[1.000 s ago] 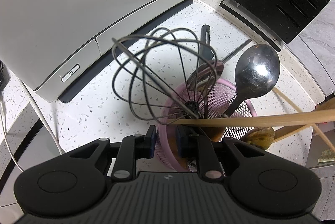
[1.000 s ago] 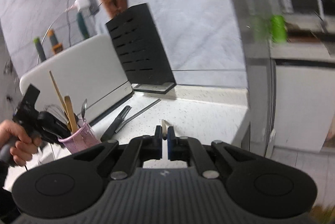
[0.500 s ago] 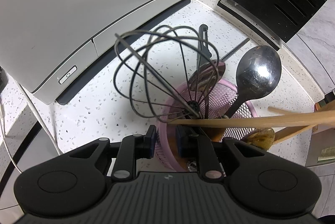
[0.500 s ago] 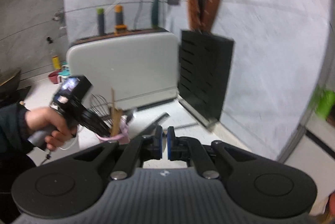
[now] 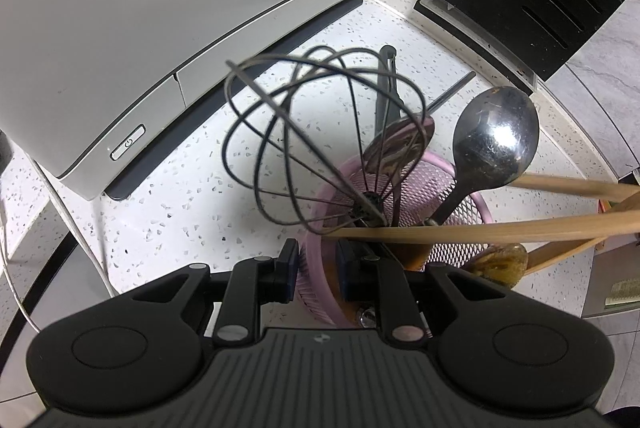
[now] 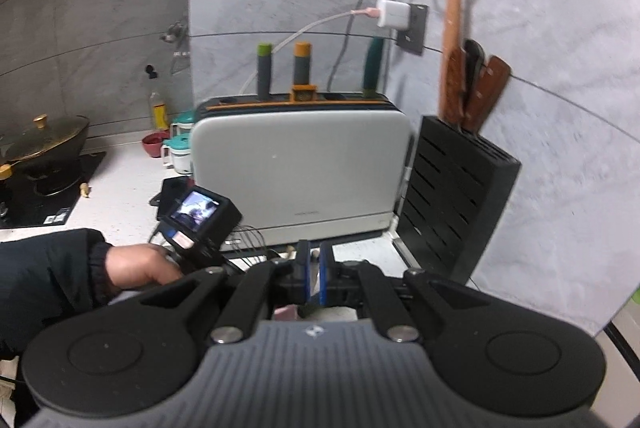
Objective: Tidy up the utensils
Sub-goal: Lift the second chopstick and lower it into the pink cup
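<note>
On the speckled counter (image 5: 168,212) our left hand-held gripper (image 5: 317,262) pinches the near rim of the pink mesh cup (image 5: 456,188), which holds a wire whisk (image 5: 304,132), a steel spoon (image 5: 496,144) and wooden sticks (image 5: 500,230). Below and left of our right hand-held gripper (image 6: 315,278), closed and empty, lies the cup.

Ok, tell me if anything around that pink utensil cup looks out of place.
Two utensils lie loose on the speckled counter behind the pink mesh cup, not in it: a black-handled tool and a thin dark rod. In the cup, the whisk leans far out over the rim, toward the white appliance.
</note>
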Tool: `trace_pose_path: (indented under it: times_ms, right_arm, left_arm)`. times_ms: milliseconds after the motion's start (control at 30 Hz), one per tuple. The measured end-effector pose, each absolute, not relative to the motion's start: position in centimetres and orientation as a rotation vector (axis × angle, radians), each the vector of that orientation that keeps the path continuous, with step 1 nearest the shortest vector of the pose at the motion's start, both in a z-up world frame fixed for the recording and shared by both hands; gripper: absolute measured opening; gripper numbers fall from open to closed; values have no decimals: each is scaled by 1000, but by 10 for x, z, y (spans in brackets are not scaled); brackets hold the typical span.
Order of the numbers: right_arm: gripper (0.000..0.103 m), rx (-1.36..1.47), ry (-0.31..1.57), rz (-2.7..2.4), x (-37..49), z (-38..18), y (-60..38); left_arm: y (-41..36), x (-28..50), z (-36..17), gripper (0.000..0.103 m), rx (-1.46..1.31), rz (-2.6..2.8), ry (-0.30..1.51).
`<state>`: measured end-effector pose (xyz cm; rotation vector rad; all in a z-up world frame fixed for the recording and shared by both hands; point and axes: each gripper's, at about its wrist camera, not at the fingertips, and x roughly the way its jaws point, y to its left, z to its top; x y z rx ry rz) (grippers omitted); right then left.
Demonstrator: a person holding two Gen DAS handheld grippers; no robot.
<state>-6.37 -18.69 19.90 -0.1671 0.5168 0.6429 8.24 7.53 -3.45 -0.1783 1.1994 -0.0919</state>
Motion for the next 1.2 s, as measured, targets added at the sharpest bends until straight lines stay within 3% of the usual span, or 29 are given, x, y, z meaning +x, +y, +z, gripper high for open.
trace_pose_path:
  times_ms: [367, 967, 1167, 1200]
  right_arm:
    - [0, -173, 542, 724, -51, 210, -171]
    - [0, -184, 779, 809, 75, 158, -71]
    - [1, -238, 802, 841, 75, 161, -58]
    - [5, -251, 799, 843, 73, 162, -57]
  left_arm:
    - [76, 83, -35, 21, -181, -97, 1201]
    - [75, 83, -37, 21, -169, -99, 1194]
    - [75, 83, -38, 21, -162, -107, 1191]
    - [75, 83, -38, 21, -161, -109, 1191]
